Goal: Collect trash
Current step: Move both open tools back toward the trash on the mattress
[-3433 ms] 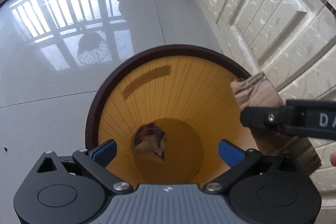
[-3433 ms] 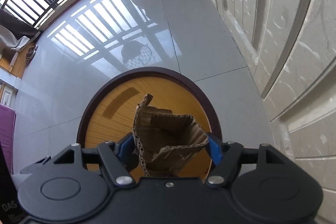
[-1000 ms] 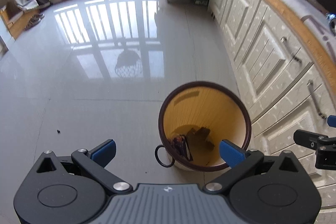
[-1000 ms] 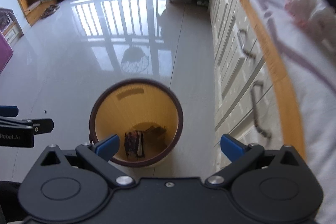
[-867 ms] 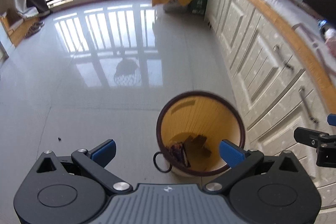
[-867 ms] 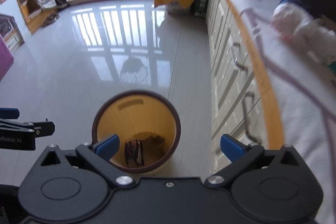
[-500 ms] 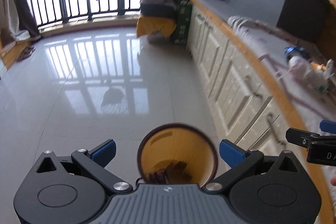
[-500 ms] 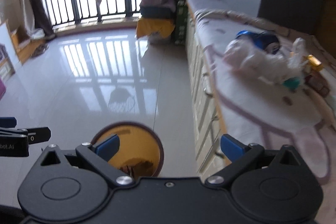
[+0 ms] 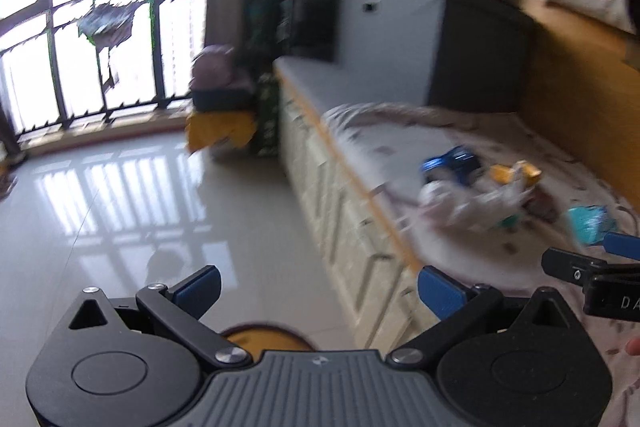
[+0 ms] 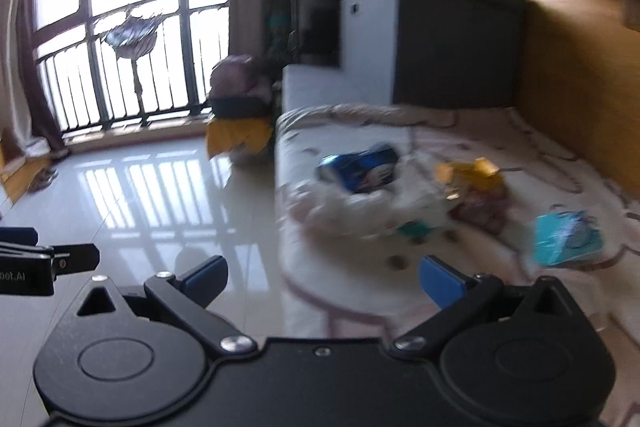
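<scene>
My fingers (image 10: pixel 440 281) wear blue pads on black arms, and my left gripper (image 9: pixel 318 293) has a ribbed grey body. On the pale counter cloth (image 10: pixel 352 263), patterned with mauve lines, lie a blue can (image 10: pixel 360 169), a yellow wrapper (image 10: pixel 474 173), white crumpled plastic (image 10: pixel 352 207) and a turquoise packet (image 10: pixel 566 237). The bin (image 9: pixel 264 339) is yellow inside with a dark brown rim, the floor (image 9: pixel 132 203) glossy grey.

Glossy tiled floor (image 9: pixel 132 211), shiny blue metal can (image 10: pixel 362 167), matt patterned cloth cover (image 10: pixel 460 147), wooden wall panel (image 9: pixel 580 99).
</scene>
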A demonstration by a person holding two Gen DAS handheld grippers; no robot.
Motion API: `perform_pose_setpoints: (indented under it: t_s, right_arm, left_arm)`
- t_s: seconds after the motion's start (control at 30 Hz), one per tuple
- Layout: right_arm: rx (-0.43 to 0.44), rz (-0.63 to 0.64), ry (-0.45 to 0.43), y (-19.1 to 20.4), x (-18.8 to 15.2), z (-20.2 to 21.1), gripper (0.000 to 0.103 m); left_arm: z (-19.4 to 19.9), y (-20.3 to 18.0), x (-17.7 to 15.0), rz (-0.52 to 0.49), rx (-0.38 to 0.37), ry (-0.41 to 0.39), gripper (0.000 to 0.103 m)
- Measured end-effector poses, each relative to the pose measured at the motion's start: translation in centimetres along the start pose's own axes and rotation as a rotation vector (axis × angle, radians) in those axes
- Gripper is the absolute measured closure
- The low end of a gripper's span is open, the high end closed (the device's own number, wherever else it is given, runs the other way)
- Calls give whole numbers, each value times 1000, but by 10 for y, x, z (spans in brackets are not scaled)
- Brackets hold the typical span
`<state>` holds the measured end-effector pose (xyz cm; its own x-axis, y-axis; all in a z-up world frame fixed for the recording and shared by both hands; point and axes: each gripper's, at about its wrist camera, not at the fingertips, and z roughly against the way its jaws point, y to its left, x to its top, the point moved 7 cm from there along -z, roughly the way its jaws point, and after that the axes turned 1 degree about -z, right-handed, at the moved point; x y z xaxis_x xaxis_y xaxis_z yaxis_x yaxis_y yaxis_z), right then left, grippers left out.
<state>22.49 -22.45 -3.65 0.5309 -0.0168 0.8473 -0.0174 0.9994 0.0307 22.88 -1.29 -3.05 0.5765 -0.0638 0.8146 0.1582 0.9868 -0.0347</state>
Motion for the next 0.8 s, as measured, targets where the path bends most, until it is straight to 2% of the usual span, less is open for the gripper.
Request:
perform_pose_setpoints:
  t_s: [0.2, 0.4, 0.57, 0.63, 0.8]
  right_arm:
    - [-89, -40, -46, -64, 3, 23, 0]
    - [-160, -108, -56, -129, -9, 35, 0]
    - [-203, -133, -49, -168, -27, 37, 0]
    - [-217, -139, -46, -181, -36, 36, 0]
    - [-234, -164, -66, -209, -55, 32, 0]
  left_arm:
    - [-11, -72, 19, -71, -68, -29, 0]
    - [-29, -133, 16, -96, -175, 15, 0]
    - [-44, -174, 7, -264, -162, -37, 0]
    - [-51, -185, 4, -317, -201, -60, 0]
    - [-74, -198, 5, -375, -310, -83, 0]
